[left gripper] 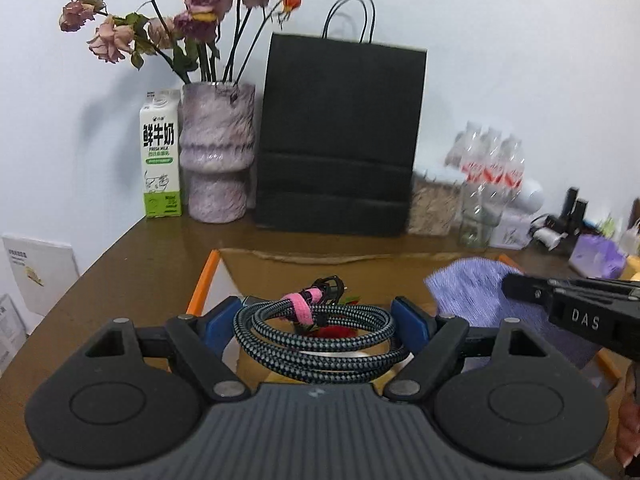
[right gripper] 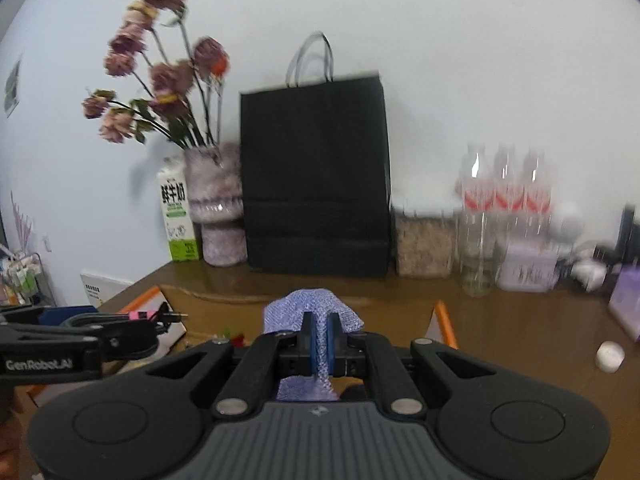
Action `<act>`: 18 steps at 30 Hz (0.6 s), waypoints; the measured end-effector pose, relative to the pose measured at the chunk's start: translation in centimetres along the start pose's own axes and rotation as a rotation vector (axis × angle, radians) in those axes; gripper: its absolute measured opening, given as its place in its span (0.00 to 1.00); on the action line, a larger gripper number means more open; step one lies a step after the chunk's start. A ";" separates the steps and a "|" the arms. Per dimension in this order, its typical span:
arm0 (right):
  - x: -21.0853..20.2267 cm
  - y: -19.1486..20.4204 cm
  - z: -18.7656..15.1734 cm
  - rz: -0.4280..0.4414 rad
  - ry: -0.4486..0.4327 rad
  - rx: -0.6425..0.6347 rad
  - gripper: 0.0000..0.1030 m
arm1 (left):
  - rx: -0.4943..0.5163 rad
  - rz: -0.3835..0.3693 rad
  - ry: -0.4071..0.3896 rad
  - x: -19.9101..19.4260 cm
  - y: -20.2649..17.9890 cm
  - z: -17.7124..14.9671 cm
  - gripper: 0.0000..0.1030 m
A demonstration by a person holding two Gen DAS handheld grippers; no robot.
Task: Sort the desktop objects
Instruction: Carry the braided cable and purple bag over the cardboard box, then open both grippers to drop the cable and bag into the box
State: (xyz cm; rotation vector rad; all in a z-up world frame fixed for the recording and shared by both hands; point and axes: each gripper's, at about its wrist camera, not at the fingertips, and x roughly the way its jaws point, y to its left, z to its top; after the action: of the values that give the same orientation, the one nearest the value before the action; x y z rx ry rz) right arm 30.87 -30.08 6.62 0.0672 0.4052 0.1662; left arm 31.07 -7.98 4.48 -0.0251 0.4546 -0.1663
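Note:
My left gripper (left gripper: 316, 316) is shut on a coiled black-and-grey braided cable (left gripper: 320, 344) bound with a pink strap. Its blue pads press the coil from both sides, jaws wide. It hangs over an open cardboard box with orange edges (left gripper: 204, 280). My right gripper (right gripper: 320, 340) is shut on a purple knitted cloth (right gripper: 308, 304) that bulges out ahead of the pads, also above the box (right gripper: 446, 320). In the left wrist view the right gripper (left gripper: 510, 286) comes in from the right with the cloth (left gripper: 472, 292). The right wrist view shows the left gripper (right gripper: 92, 318) and cable (right gripper: 132, 316) at far left.
Along the wall stand a milk carton (left gripper: 160, 156), a vase of dried roses (left gripper: 218, 152), a black paper bag (left gripper: 340, 136), a jar of grain (right gripper: 424, 244) and clear bottles (right gripper: 504, 208). A small white object (right gripper: 610, 356) lies on the brown desk at right. A purple pack (left gripper: 596, 256) sits far right.

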 end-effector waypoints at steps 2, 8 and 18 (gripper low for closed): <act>0.8 -0.5 -0.7 -0.001 0.031 -0.001 0.04 | 0.015 0.009 0.013 0.4 -0.2 -0.3 0.80; 1.1 -0.8 -1.6 -0.033 0.054 0.014 0.24 | 0.029 0.025 0.034 0.9 -0.6 -0.9 0.85; -1.3 1.2 -1.8 -0.054 0.009 -0.061 1.00 | 0.011 0.071 -0.036 -0.8 -0.3 -0.6 1.00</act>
State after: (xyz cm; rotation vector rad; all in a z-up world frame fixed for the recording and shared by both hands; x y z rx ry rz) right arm 28.78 -29.10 5.64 -0.0046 0.4098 0.1253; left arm 30.07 -8.19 4.29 -0.0015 0.4179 -0.0981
